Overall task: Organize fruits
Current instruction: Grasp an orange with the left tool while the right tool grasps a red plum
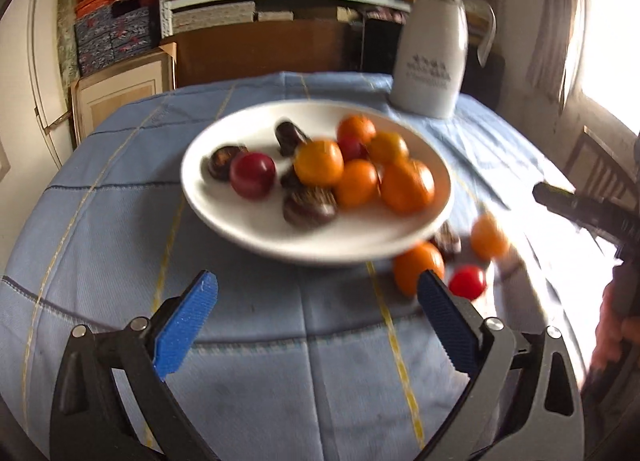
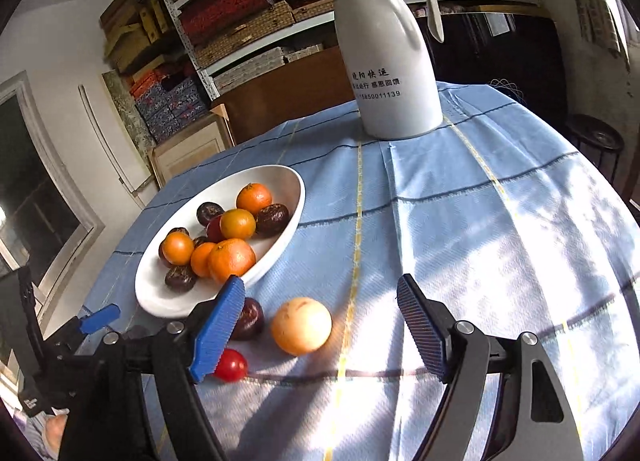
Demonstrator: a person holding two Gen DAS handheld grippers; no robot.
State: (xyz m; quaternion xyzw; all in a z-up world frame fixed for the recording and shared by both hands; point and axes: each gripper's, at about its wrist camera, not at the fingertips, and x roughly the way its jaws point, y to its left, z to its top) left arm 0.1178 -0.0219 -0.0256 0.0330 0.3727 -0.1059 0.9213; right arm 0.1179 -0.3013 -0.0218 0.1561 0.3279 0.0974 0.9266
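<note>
left view motion-blurred | red tomato (image 2: 231, 365) half behind blue fingers (image 2: 218, 328) | jug (image 1: 434, 47) print unreadable

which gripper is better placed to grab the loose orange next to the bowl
Right. The right gripper is open, and the loose orange lies on the cloth between its fingers. The left gripper is also open but faces the white bowl, with loose fruit off to its right.

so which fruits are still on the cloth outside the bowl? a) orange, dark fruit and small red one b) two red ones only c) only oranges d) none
a: beside the white bowl lie an orange, a dark fruit and a small red fruit on the blue cloth.
</note>
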